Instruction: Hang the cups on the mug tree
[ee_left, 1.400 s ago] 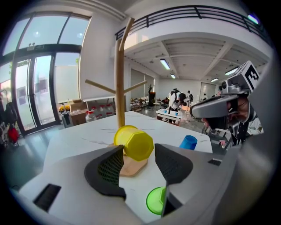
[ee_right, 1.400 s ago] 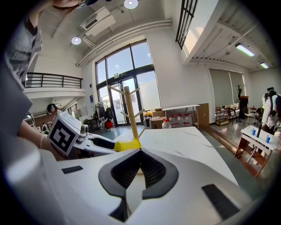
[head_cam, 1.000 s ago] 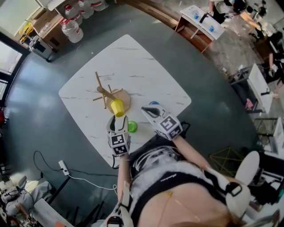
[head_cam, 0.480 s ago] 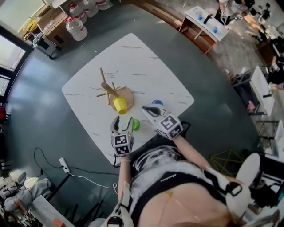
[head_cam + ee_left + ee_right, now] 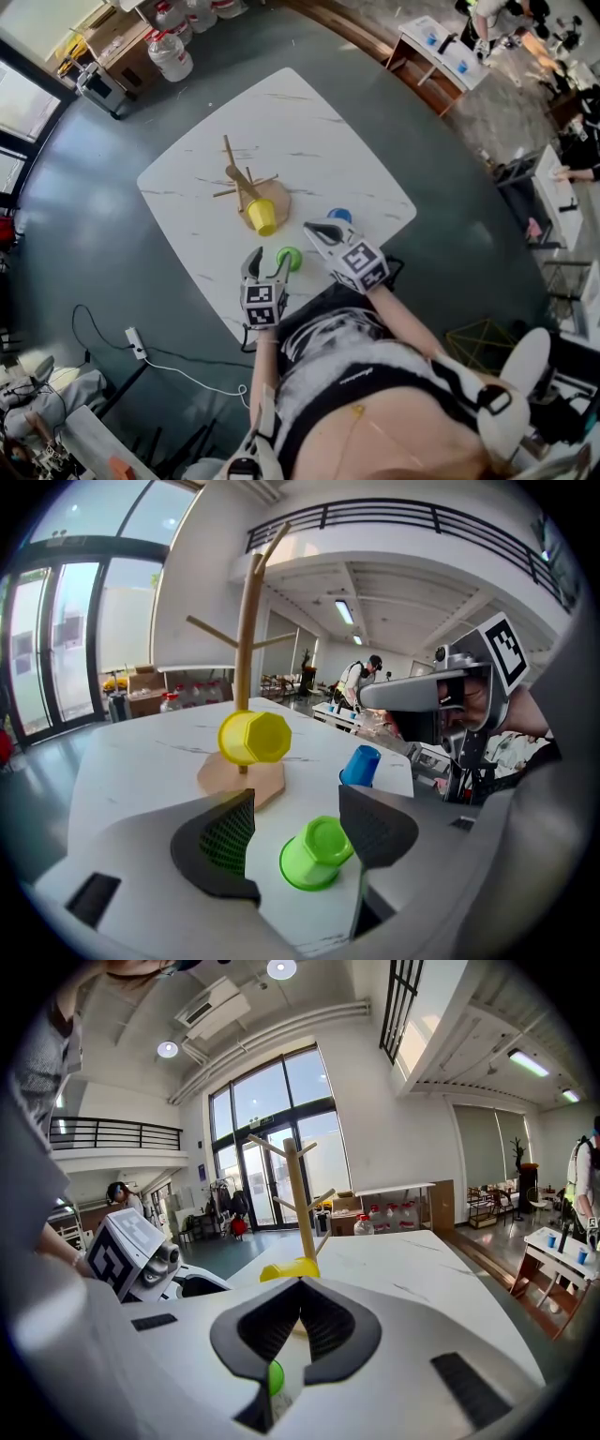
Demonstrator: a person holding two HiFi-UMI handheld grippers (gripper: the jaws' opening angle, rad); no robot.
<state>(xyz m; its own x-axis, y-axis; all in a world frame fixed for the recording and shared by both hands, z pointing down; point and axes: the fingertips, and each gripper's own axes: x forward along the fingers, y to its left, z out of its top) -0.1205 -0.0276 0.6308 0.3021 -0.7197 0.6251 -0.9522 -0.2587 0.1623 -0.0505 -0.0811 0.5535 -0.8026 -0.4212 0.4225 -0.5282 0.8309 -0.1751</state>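
Upside-down, green cup [image 5: 317, 853] stands base up, long axis vertical.

White left tongs [image 5: 266, 265], black mesh pads [image 5: 228, 836], marker cube [image 5: 263, 305]

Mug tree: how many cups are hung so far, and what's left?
Done: the yellow cup looks hung low on the mug tree. In hand: nothing gripped; the left gripper has its jaws open around the upside-down green cup, pads off it. The right gripper is shut and empty. Left: the green cup and the blue cup, both on the table.
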